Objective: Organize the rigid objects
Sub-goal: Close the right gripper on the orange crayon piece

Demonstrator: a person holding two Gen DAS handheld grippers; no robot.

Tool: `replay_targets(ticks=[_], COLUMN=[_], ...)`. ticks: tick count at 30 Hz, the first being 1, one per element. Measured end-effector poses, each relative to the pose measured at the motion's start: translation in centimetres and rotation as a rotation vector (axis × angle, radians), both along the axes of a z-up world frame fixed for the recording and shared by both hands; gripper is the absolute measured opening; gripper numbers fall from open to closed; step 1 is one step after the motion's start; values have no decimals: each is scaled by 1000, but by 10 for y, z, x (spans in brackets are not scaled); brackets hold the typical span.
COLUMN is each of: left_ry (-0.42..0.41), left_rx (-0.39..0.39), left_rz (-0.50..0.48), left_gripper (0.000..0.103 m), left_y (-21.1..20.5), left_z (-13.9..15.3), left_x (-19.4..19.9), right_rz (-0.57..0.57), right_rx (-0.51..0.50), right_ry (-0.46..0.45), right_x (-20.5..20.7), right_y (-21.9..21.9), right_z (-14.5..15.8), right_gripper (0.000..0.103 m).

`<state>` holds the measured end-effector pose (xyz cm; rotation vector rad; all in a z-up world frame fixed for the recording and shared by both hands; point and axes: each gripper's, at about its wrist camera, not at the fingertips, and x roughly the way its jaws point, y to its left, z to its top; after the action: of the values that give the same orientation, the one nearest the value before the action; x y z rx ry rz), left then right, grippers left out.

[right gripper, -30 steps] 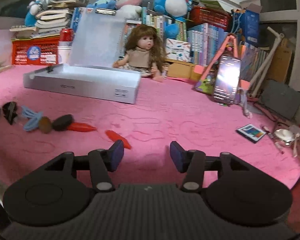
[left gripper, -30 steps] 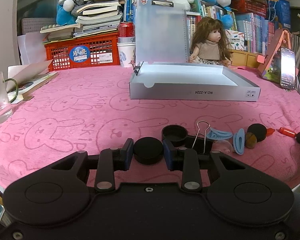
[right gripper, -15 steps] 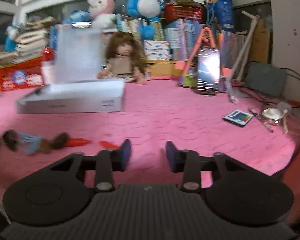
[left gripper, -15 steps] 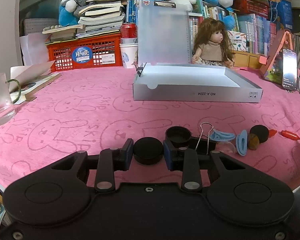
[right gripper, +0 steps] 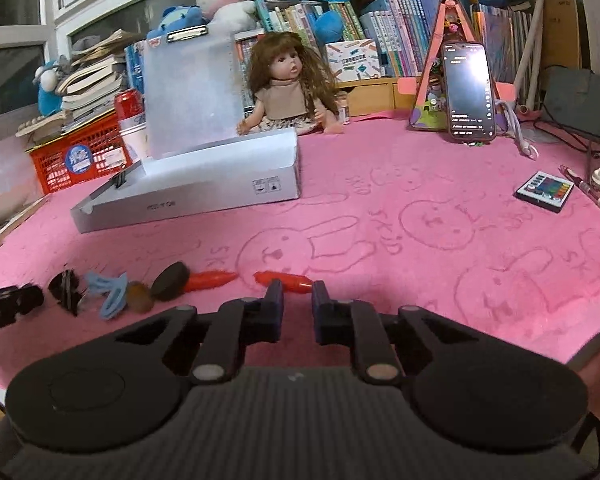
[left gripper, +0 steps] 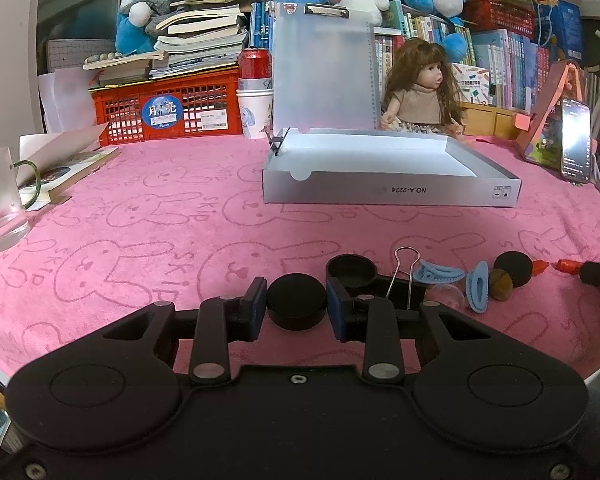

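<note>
My left gripper (left gripper: pixel 297 304) is shut on a black round lid (left gripper: pixel 297 310) low over the pink cloth. Just right of it lie an open black cap (left gripper: pixel 350 274), a binder clip (left gripper: pixel 404 280), two blue hair clips (left gripper: pixel 478 286), a brown ball (left gripper: pixel 500 284), a black disc (left gripper: pixel 513 268) and two orange pieces (left gripper: pixel 568 266). My right gripper (right gripper: pixel 296 308) is shut, with nothing between its pads. One orange piece (right gripper: pixel 288 279) lies crosswise right at its fingertips, and the other (right gripper: pixel 210 280) lies further left. The open grey box (right gripper: pixel 188 204) stands behind.
A translucent clipboard (left gripper: pixel 322 68) stands upright in the box beside a doll (right gripper: pixel 288 92). A glass mug (left gripper: pixel 0 200) is at the far left, a red crate (left gripper: pixel 168 110) behind. A phone (right gripper: pixel 470 92) on a stand, a remote (right gripper: pixel 545 191) and a pen (right gripper: pixel 592 196) lie right.
The right gripper's jaws closed from wide apart to shut. It rolled and came in close over the nearer orange piece. The left gripper kept still, holding the black lid.
</note>
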<state>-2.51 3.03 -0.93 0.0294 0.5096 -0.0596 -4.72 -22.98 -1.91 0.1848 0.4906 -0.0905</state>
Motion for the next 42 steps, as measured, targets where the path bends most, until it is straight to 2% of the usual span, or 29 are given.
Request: replay_targets(ticks=[4,5,6,7,8,11,17,24,30,32,34,36,42], left_ry=[-3,-5,-6,-6,-6,-9,-13,-13,-5,0,-1,-4,-6], left_rx=[-1,-2,-3,-2,-2,4,5,4,6,8,4,8,9], left_rz=[3,4,4,4,4,3,4,9,13,14,16,15,18], left_gripper=[31,31,31,31,31,31,34,35,35,35,34,31,31], left_y=[0,-1,-1,-1,-1,-2,-3,-2,-3,-3,-3,-5,-5], left_z=[0,0,0,0,0,1,1,0,-5,-7,-9,-9,-7], left_x=[0,-1,-1,-1,-1,-1,-2,0,4,5,6,5,4], right_rz=[-25,-36,-52,-66,-77,-116,-164,-238,-251,-239,-230,-213,-176], right_rx=[-25,-30,-26,-22,-17,-22,-103,-134,-156,-171,-183,-184,-186], right_ry=[-7,-11,-18,-24,-34,-77,-136,-192,-180,-178,-175,-173,-181], right_x=[7,7,6,5,3,-2,-1,1,5,4,4,4,3], right_y=[-4,-4,-4,-4,-3,6,36,49,50,52,52,51,49], right_z=[-1,-1,-1,-1,-1,-4,-13,-23,-29,-30,-30,-30,-24], right_gripper=[18,25,25,34,47,61,71,72,71,55,49,49,49])
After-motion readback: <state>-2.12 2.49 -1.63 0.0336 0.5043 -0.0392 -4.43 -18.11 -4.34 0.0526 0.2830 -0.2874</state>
